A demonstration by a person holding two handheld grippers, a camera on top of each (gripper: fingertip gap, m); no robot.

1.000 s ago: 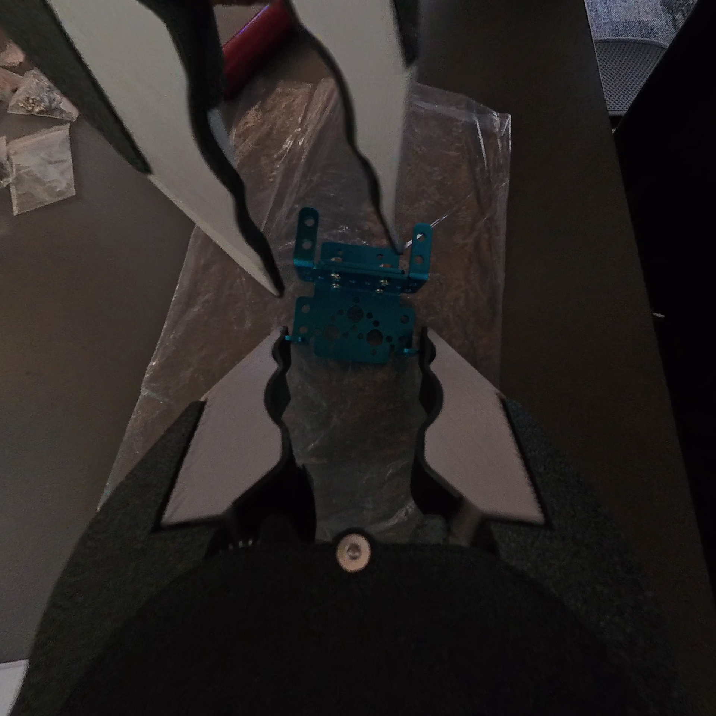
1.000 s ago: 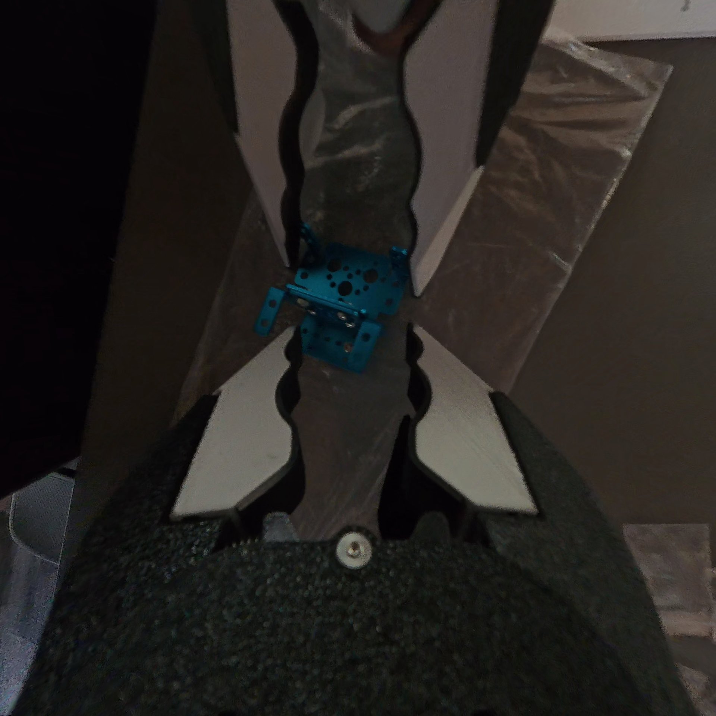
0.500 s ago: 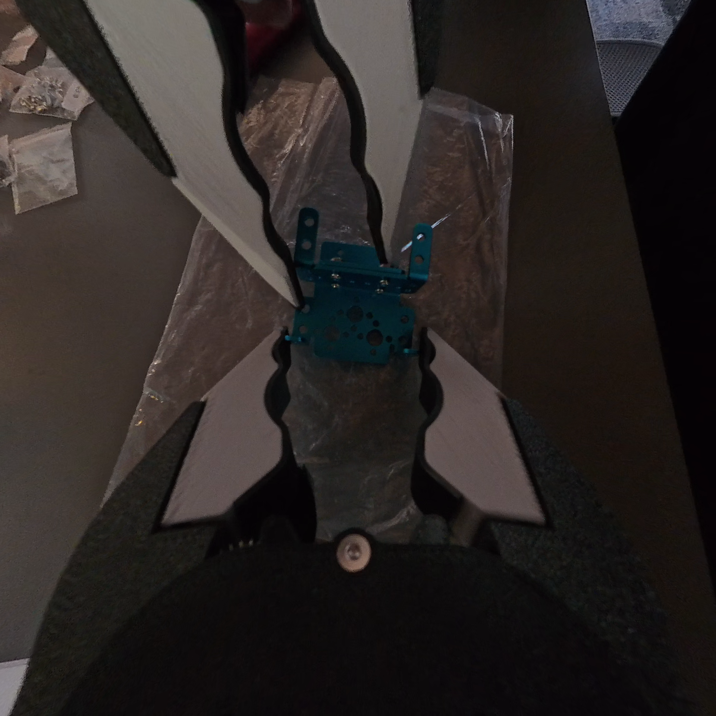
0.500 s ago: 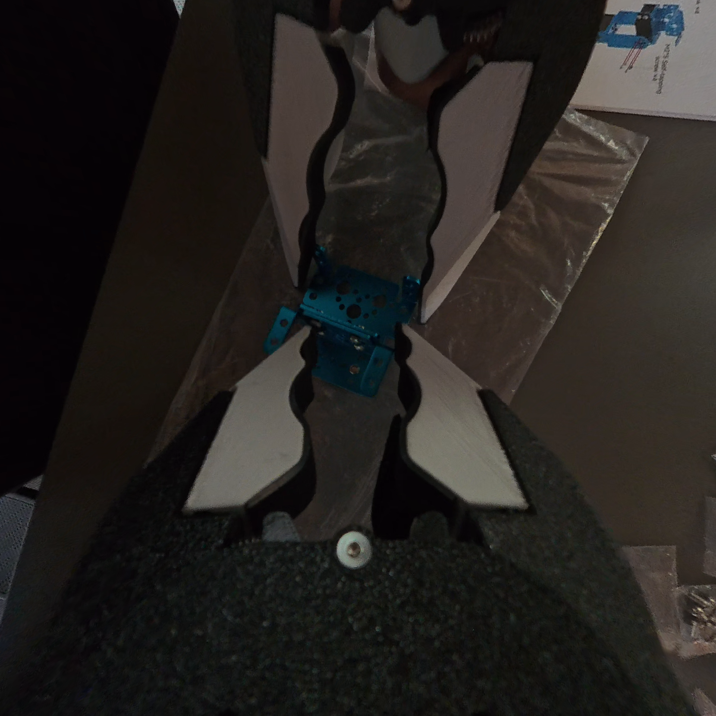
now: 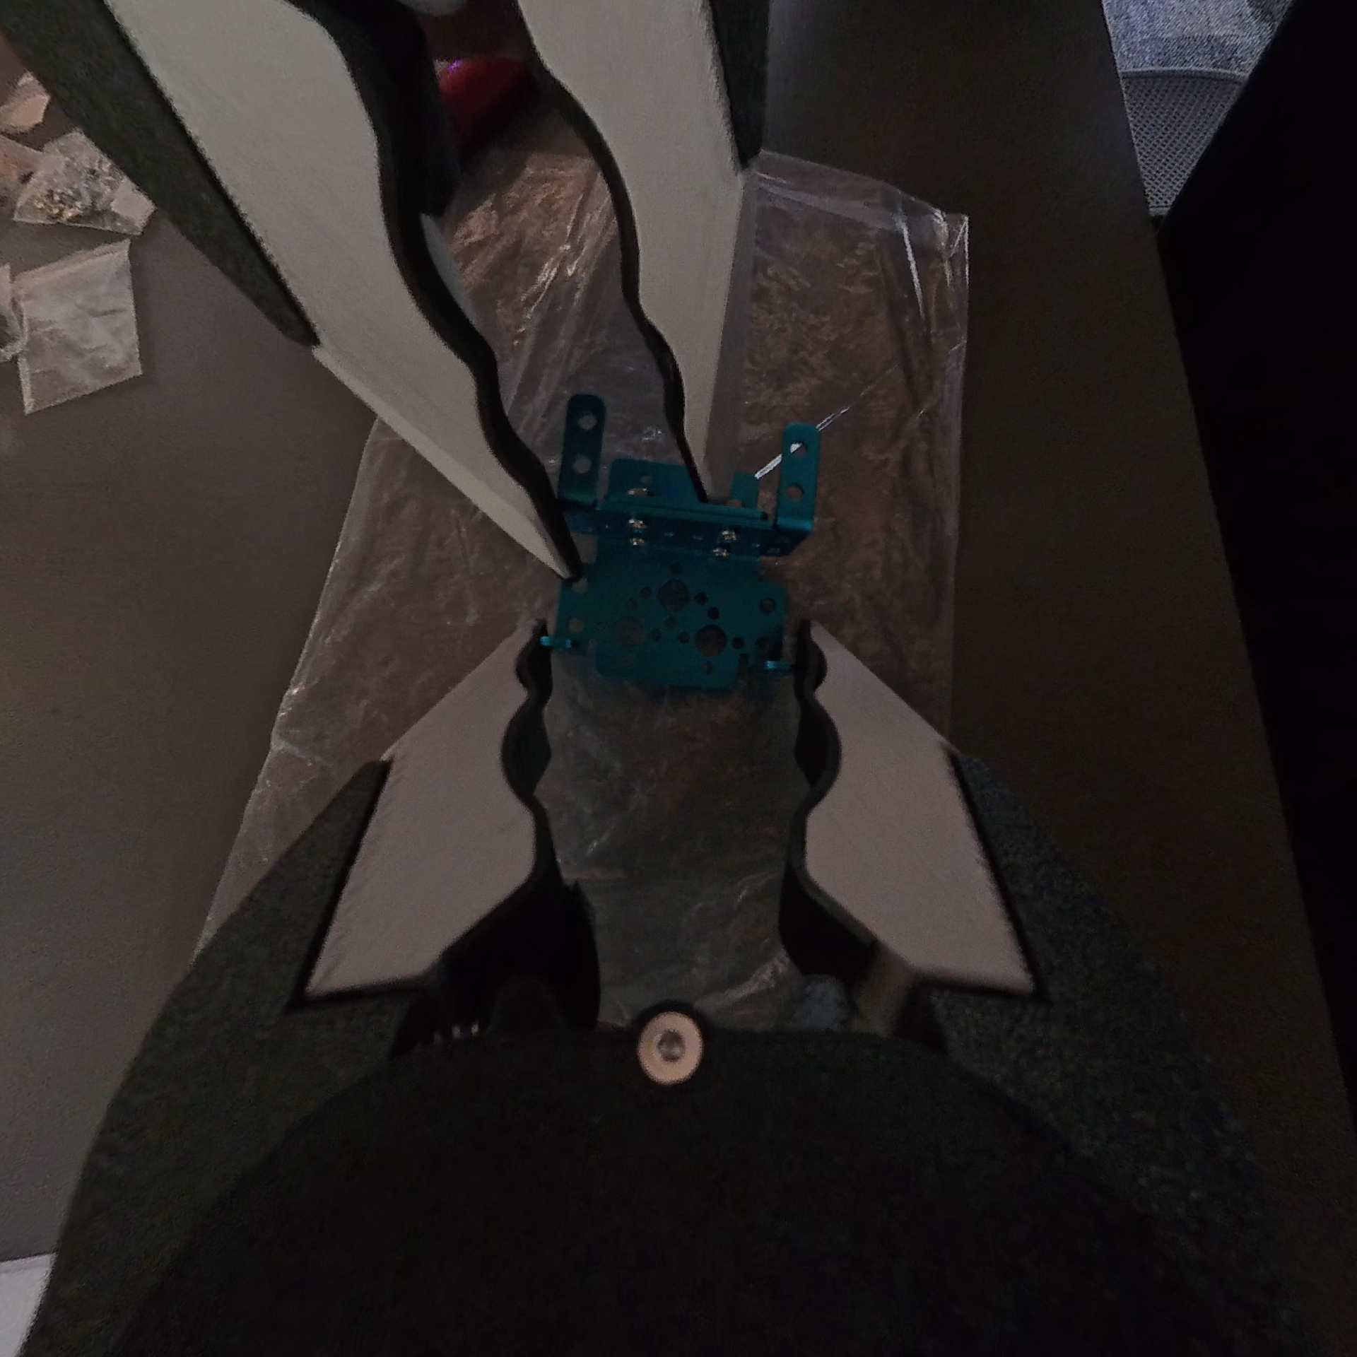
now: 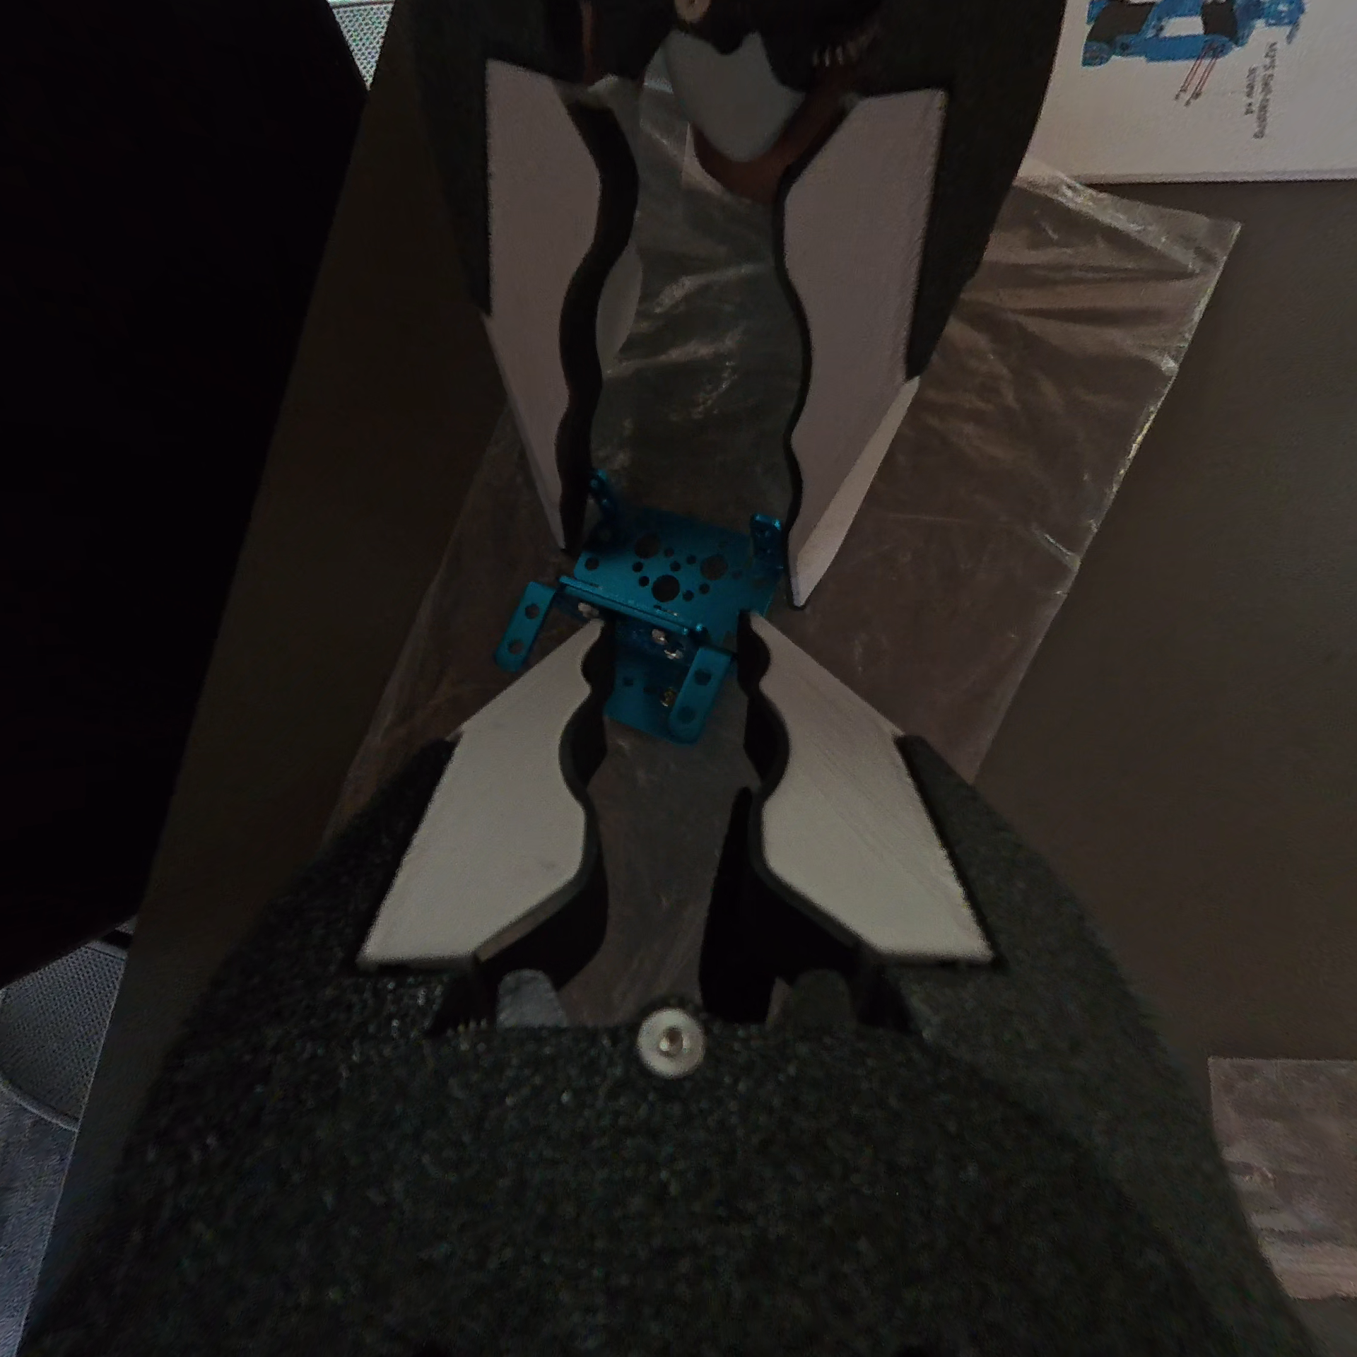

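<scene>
A blue perforated metal bracket assembly (image 5: pixel 675 609) is held just above a clear plastic bag (image 5: pixel 844 367) on a dark table. My left gripper (image 5: pixel 672 635) is shut on its flat plate, with the plate's side pins against both fingertips. My right gripper (image 6: pixel 668 635) faces the left one, and its fingers are closed in on the smaller U-shaped bracket (image 6: pixel 653 683) bolted to the plate. In the left wrist view the right gripper (image 5: pixel 630 525) comes in from the top. In the right wrist view the left gripper (image 6: pixel 683 569) comes in from the top.
Small clear bags of screws (image 5: pixel 73 330) lie at the left of the dark table (image 5: pixel 183 587). A red object (image 5: pixel 477 88) shows behind the right gripper. A printed sheet (image 6: pixel 1175 88) lies beyond the plastic bag (image 6: pixel 954 440). The table edge and a mesh chair (image 5: pixel 1175 110) are at the right. Left and right tips are no more than a few centimetres apart.
My right gripper has moved in towards the bracket and its fingers have narrowed around the U-shaped part. My left gripper and the bracket have stayed put.
</scene>
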